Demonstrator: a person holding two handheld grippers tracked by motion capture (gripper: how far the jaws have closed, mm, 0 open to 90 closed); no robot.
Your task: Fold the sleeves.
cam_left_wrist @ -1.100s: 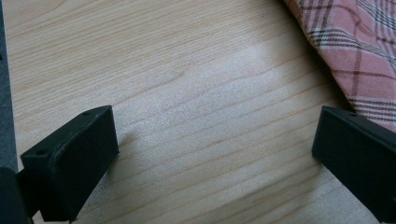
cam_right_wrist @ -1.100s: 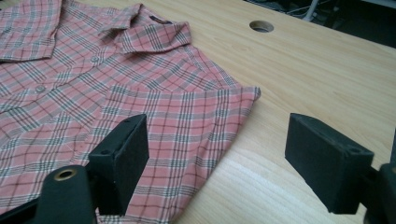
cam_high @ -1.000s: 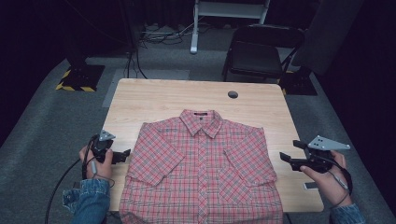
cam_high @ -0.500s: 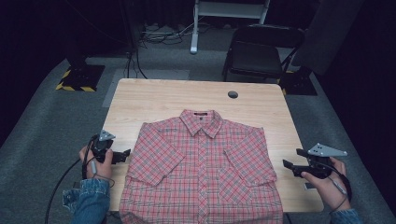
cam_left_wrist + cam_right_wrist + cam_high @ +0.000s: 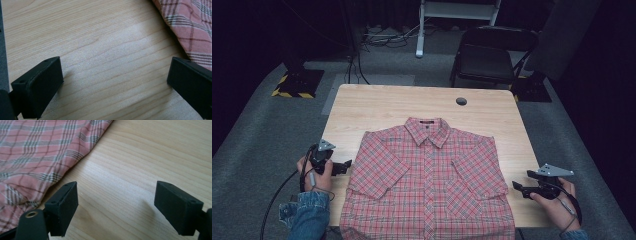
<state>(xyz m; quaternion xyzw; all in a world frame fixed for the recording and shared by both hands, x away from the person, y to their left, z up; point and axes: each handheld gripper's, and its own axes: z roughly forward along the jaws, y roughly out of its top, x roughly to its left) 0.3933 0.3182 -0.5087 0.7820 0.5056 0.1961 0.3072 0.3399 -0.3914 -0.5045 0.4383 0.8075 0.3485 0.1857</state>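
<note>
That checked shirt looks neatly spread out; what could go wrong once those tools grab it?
The shirt hangs over the table's near edge, so a pull could drag it off. The right hand-held gripper is open over bare wood beside the hem and may close on nothing. Uneven pulls from the left hand-held gripper could wrinkle it.

Right tool (image 5: 518, 186) lower now, down near table (image 5: 377, 105) edge beside shirt (image 5: 427, 185); jaws apart, nothing between.

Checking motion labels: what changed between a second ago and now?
The right gripper came down in the high view, toward the light wooden table near its right edge; its jaws are open over bare wood, holding nothing. The left gripper, open, and the red plaid short-sleeved shirt, lying flat, stayed put.
</note>
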